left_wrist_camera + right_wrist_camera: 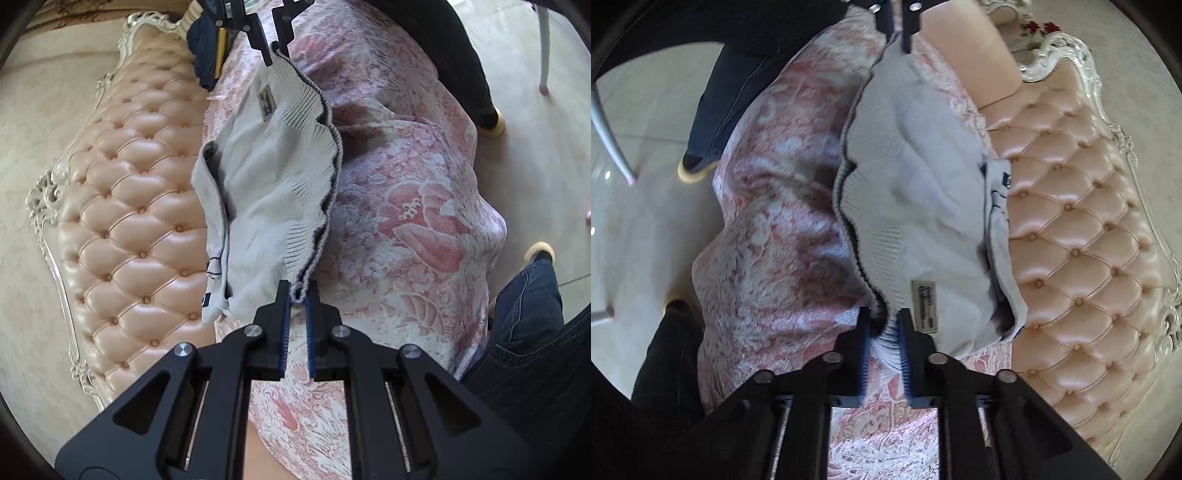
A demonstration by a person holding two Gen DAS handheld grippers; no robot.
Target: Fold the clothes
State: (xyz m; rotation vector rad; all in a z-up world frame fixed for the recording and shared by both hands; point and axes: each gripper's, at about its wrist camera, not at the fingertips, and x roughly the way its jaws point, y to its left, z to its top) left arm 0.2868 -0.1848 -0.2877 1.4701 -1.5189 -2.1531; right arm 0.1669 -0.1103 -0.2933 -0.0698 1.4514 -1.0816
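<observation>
A light grey knit sweater (pixel 273 184) with a ribbed hem and a small label hangs stretched between my two grippers above a pink floral bedspread (pixel 406 206). My left gripper (pixel 298 293) is shut on one corner of the hem. My right gripper (pixel 884 321) is shut on the other hem corner, next to the label; it also shows in the left wrist view (pixel 275 55) at the top. The sweater (pixel 916 199) is bunched and partly doubled over, its far side against the headboard. The left gripper shows at the top of the right wrist view (pixel 899 37).
A tufted peach headboard (pixel 129 221) with a white carved frame borders the bed. Dark blue clothing (pixel 205 48) lies by the headboard. The person's jeans legs and yellow-soled shoes (pixel 491 122) stand on the pale tiled floor beside the bed.
</observation>
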